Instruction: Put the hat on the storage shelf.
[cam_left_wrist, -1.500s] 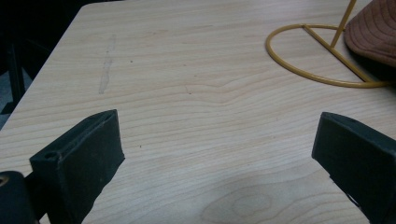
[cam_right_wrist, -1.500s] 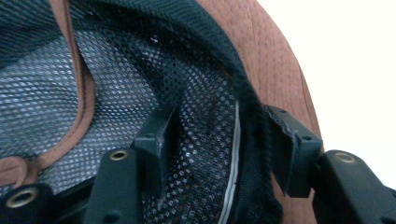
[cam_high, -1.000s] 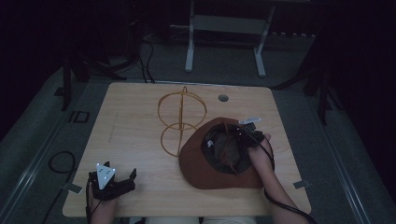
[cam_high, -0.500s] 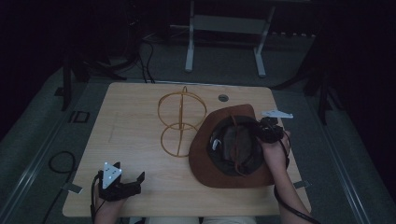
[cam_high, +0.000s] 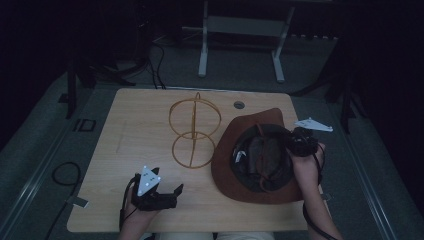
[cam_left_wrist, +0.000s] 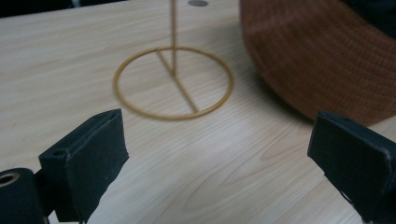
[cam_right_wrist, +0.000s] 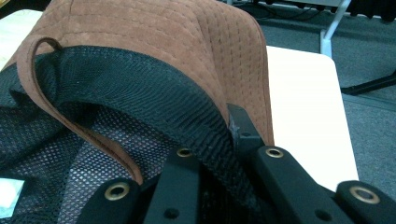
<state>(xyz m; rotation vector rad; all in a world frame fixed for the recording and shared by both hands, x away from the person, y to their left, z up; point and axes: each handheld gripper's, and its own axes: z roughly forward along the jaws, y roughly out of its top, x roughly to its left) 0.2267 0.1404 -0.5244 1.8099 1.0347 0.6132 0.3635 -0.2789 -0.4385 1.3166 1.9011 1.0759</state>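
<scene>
Lying brim-up at the right of the surface (cam_high: 150, 120), the brown hat (cam_high: 235, 175) is pinched at its inner band by the right tongs (cam_high: 290, 142). The wire stand (cam_high: 194, 132) rises just left of it, nearer the spread, empty left tongs (cam_high: 167, 192).

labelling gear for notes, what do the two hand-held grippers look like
Both are black. The left hand-held gripper has blocky padded jaws and a grey three-cornered plate on top. The right hand-held gripper carries the same plate; its jaw arms show brass-ringed holes.
</scene>
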